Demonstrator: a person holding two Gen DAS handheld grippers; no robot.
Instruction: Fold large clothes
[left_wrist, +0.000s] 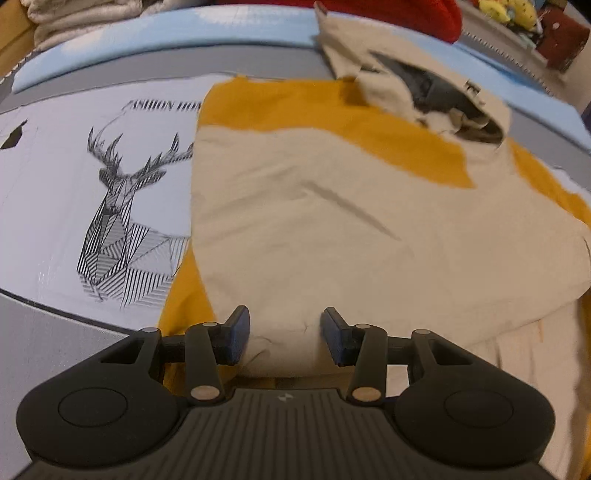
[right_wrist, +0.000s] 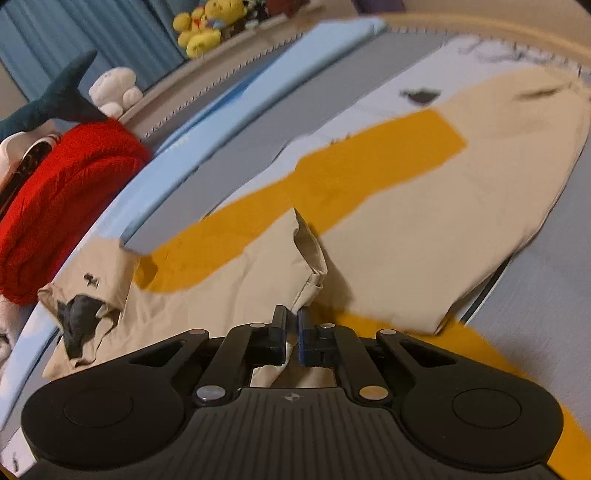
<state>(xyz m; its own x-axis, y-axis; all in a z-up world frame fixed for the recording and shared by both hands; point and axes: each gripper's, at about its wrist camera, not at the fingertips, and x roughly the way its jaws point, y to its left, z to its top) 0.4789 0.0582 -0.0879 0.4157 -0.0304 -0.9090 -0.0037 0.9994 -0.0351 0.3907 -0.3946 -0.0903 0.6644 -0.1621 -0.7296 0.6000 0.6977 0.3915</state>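
The left tool (left_wrist: 284, 334) stands half-spread, while the right tool (right_wrist: 291, 334) is pinched nearly closed.

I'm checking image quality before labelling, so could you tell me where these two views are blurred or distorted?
Left wrist view: fisheye bends the bed edge, the beige garment slightly soft, deer print sharp. Right wrist view: strong motion smear across the beige cloth and yellow garment; right gripper stays crisp.
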